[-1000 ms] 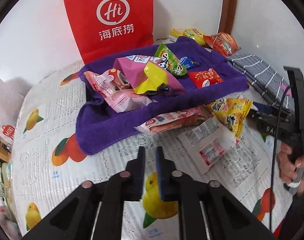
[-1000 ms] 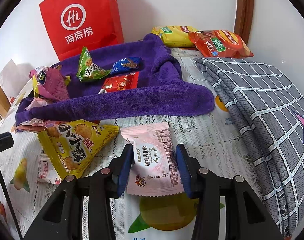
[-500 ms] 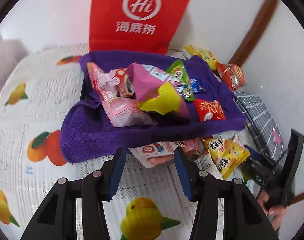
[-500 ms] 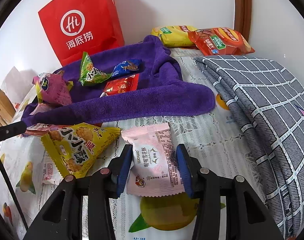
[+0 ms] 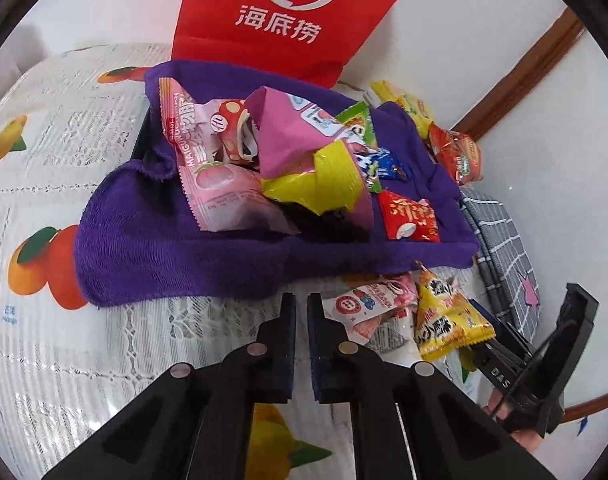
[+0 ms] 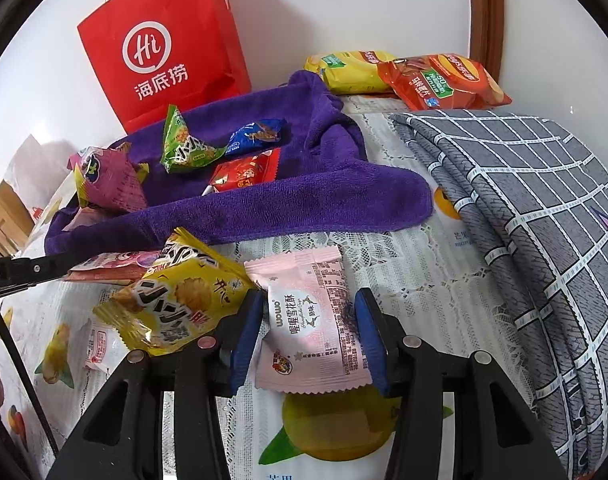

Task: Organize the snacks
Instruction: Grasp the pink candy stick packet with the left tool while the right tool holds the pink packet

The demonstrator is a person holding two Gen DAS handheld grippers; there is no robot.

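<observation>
Red paper bag (image 6: 160, 56) against white wall; grey checked cloth (image 6: 543, 208) on fruit-print tablecloth (image 5: 56, 184).

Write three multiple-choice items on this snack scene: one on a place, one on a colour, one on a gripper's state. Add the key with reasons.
1. Where does the small red packet lie?
A. on the purple towel
B. on the grey checked cloth
C. inside the red paper bag

2. What colour is the packet between the right gripper's fingers?
A. green
B. pale pink
C. blue

3. How does the left gripper stand?
A. wide open
B. shut on a yellow packet
C. shut, with nothing between its fingers

Key: 1 A, the red packet rests on the towel's surface. 2 B, its wrapper is pale pink. 3 C, the pads nearly meet over bare tablecloth.
</observation>
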